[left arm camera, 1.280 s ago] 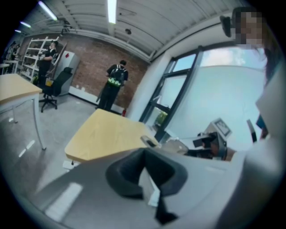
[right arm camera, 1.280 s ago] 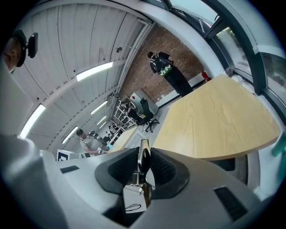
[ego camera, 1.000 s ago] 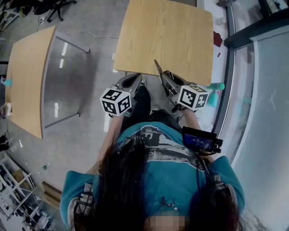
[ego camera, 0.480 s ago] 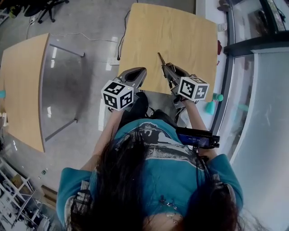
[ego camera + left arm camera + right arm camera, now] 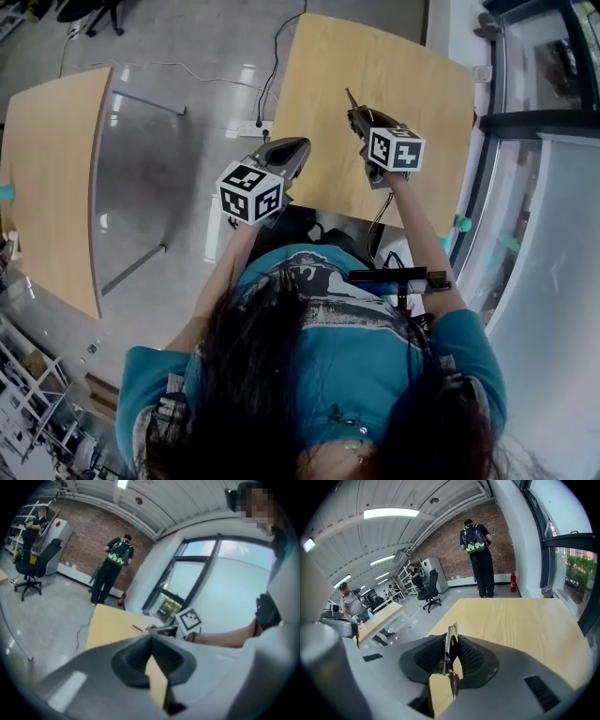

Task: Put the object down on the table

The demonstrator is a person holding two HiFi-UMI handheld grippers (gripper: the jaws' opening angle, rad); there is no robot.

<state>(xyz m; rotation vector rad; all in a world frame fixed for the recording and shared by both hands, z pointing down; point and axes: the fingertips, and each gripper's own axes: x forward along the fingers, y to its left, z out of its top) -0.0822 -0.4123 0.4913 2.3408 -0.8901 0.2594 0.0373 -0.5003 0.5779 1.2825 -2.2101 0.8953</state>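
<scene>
1. Above the middle of the table (image 5: pixel 323 75), nearer its right edge, the right gripper (image 5: pixel 361 117) now holds the metal tool (image 5: pixel 352 99); a second ago it was back at the near edge, so it has been carried forward over the wood
2. Its jaws stand narrow, clamped on the tool, whose thin tip pokes out ahead toward the far edge; the tool looks clear of the surface
3. The left gripper (image 5: pixel 295 148) sits by the near left corner, jaws closed together with nothing in them, much as before
4. The carry seems nearly over: what is left is to lower the tool onto the bare wood and let go
</scene>
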